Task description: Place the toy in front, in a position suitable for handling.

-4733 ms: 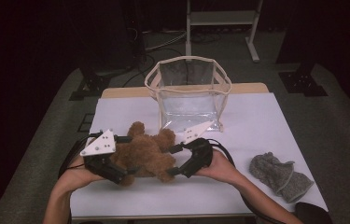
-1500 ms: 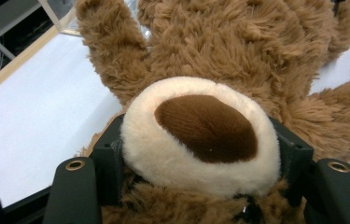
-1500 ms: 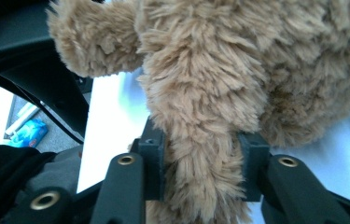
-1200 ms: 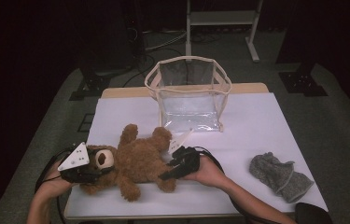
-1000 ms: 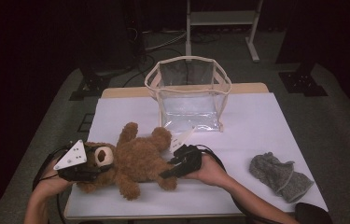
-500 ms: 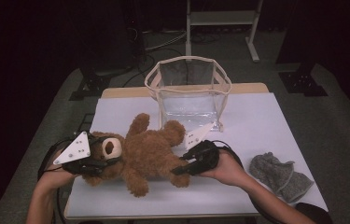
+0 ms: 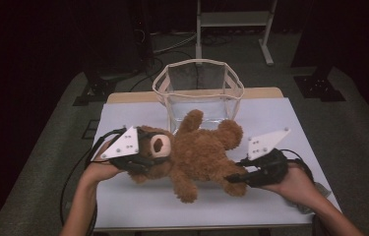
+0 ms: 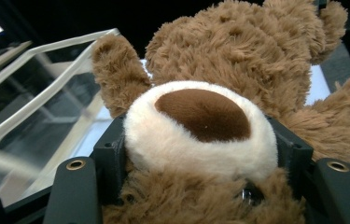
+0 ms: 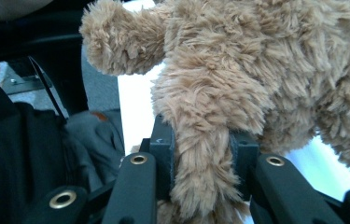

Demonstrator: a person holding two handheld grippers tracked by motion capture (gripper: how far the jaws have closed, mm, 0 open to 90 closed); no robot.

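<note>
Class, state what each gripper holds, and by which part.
Both hold the teddy bear: left gripper clamps its head at the muzzle, right gripper clamps a leg.

High view: dim overall, soft and slightly grainy. Light falls from above onto the white table [image 7: 280, 123], the brightest area; the frame's upper corners and edges go near black. The teddy bear [image 7: 197, 152] casts a faint shadow at lower centre.

Left gripper view: the bear's muzzle is sharp at centre; the clear plastic bin [image 8: 32, 102] at left is blurred, with pale glare along its rim. Upper background black.

Right gripper view: fur crisp at centre, white tabletop blown out at lower right, left side dark.
</note>
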